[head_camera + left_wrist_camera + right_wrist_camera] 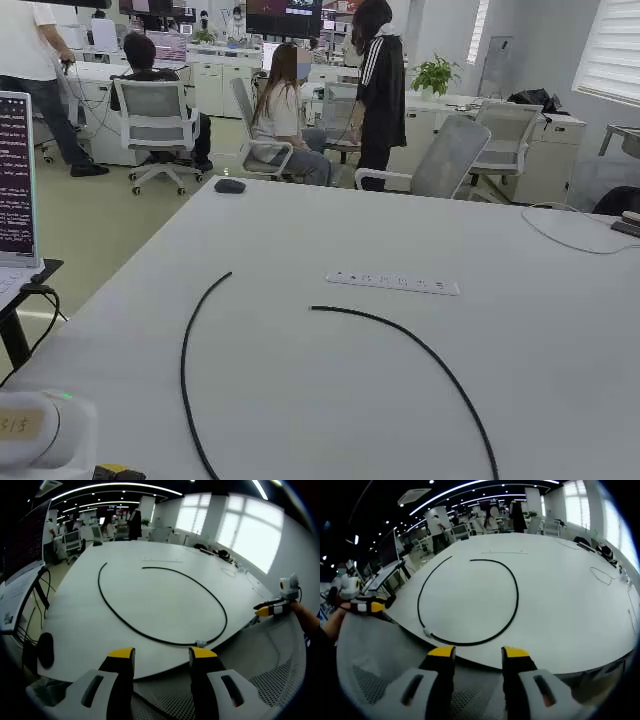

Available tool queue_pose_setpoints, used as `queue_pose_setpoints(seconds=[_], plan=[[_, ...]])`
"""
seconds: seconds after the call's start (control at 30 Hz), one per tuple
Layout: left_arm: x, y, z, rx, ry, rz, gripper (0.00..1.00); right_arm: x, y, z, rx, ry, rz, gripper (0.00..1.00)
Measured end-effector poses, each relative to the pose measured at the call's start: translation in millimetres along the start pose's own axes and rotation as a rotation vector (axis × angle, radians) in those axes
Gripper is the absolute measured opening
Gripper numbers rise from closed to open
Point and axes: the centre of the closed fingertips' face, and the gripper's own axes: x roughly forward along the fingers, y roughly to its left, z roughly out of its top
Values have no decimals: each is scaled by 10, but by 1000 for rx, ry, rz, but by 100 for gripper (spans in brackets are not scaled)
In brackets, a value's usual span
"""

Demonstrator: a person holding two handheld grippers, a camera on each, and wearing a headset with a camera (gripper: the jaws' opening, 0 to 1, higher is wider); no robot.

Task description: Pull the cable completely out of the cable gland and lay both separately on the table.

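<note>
While left tongs (162, 653) and right tongs (479, 651) gape, cable (183, 360) lies ahead.

This is looking like an open-plan office: people (282, 110) are sitting in mesh swivel chairs (158, 115) beside rows of white desks (215, 78), a wall screen (284, 15) is glowing, and a potted plant (436, 73) is standing near window blinds (610, 48).
</note>
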Motion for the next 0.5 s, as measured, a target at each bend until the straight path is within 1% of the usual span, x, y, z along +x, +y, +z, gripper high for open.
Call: queue_pose_setpoints(seconds=[0.5], plan=[[7,21,15,3,-8,7,44,-2,-8,-4,0,1,-3,40]])
